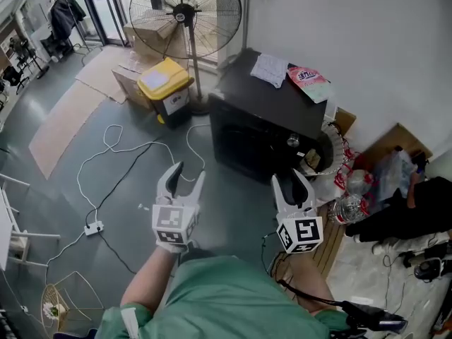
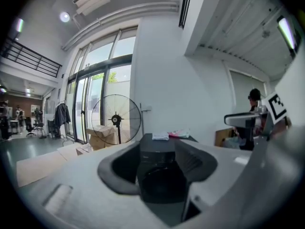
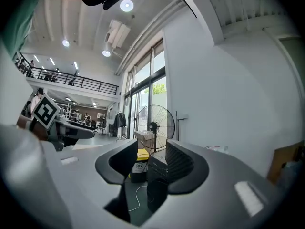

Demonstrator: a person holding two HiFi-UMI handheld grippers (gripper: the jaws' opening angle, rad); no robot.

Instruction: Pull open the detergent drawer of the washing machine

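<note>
A black washing machine (image 1: 265,122) stands against the white wall, its front facing me; its detergent drawer cannot be made out from here. Both grippers are held well short of it, above the grey floor. My left gripper (image 1: 186,176) is open with nothing between its jaws, and the left gripper view frames the washing machine (image 2: 159,168) between them. My right gripper (image 1: 293,182) is open and empty too, near the machine's right front corner; the right gripper view shows the washing machine (image 3: 157,168) past its jaws.
A folded cloth (image 1: 270,68) and a pink packet (image 1: 308,82) lie on the machine's top. A pedestal fan (image 1: 185,13), a yellow-lidded bin (image 1: 167,88) and cardboard boxes (image 1: 141,44) stand to its left. White cables and a power strip (image 1: 93,227) cross the floor. Bottles and clutter (image 1: 353,189) sit at its right.
</note>
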